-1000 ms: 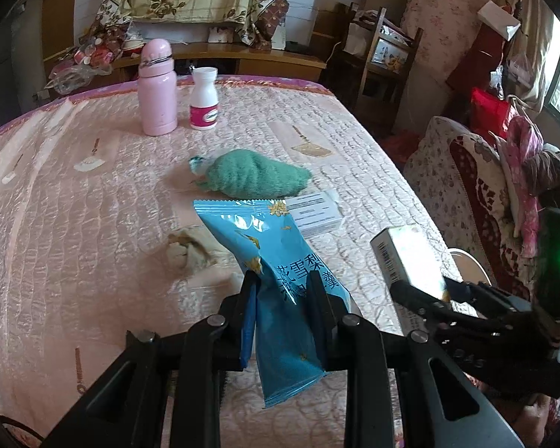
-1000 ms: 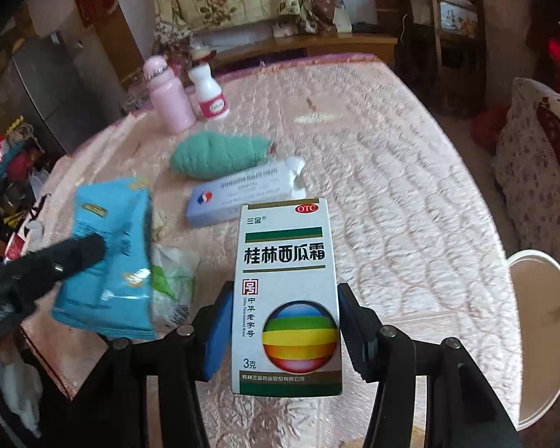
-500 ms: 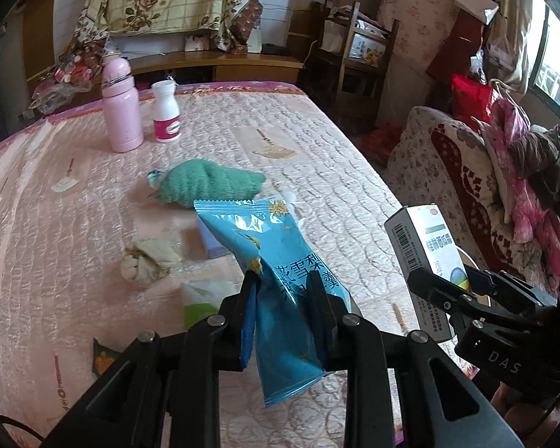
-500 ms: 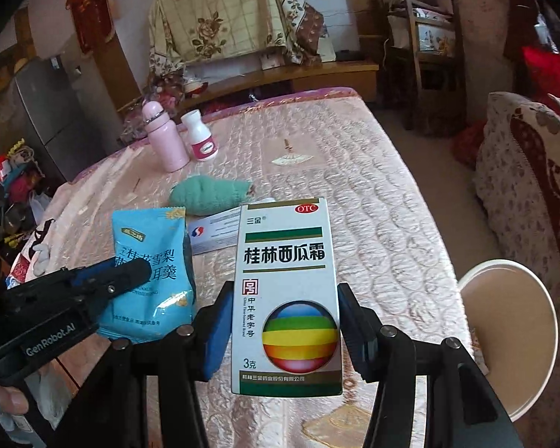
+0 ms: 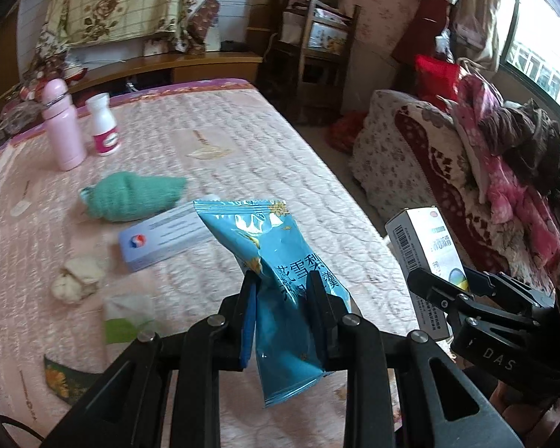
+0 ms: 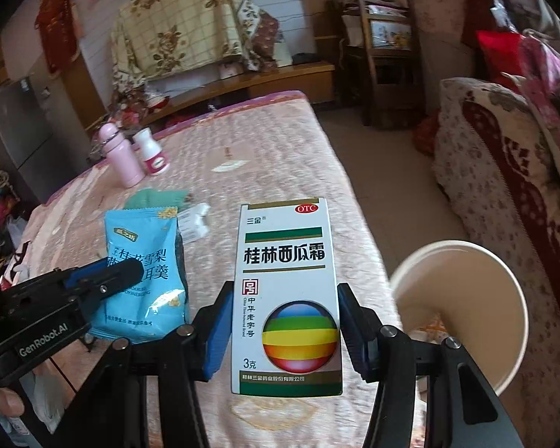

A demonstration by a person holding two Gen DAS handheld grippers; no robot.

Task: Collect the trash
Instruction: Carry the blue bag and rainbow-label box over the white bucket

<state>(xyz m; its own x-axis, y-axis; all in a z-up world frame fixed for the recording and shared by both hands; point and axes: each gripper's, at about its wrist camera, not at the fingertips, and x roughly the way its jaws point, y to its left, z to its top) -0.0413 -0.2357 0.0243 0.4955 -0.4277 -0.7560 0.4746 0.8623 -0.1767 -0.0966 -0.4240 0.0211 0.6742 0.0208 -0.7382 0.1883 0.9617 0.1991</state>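
2 grippers, each pinching a piece of trash above the pink quilted bed (image 5: 242, 142).

The left gripper (image 5: 283, 298) clamps a crinkled blue plastic snack packet (image 5: 276, 257) upright between its pads; the right gripper (image 6: 283, 321) squeezes a white cardboard medicine box (image 6: 285, 291) with a rainbow ball print, just beside a white round bin (image 6: 463, 291) at the bed's edge. On the bed lie a green knitted pouch (image 5: 130, 198), a pale blue flat box (image 5: 160, 239), crumpled tissue (image 5: 78, 280), a pink bottle (image 5: 61, 125) and a white bottle (image 5: 102, 125).
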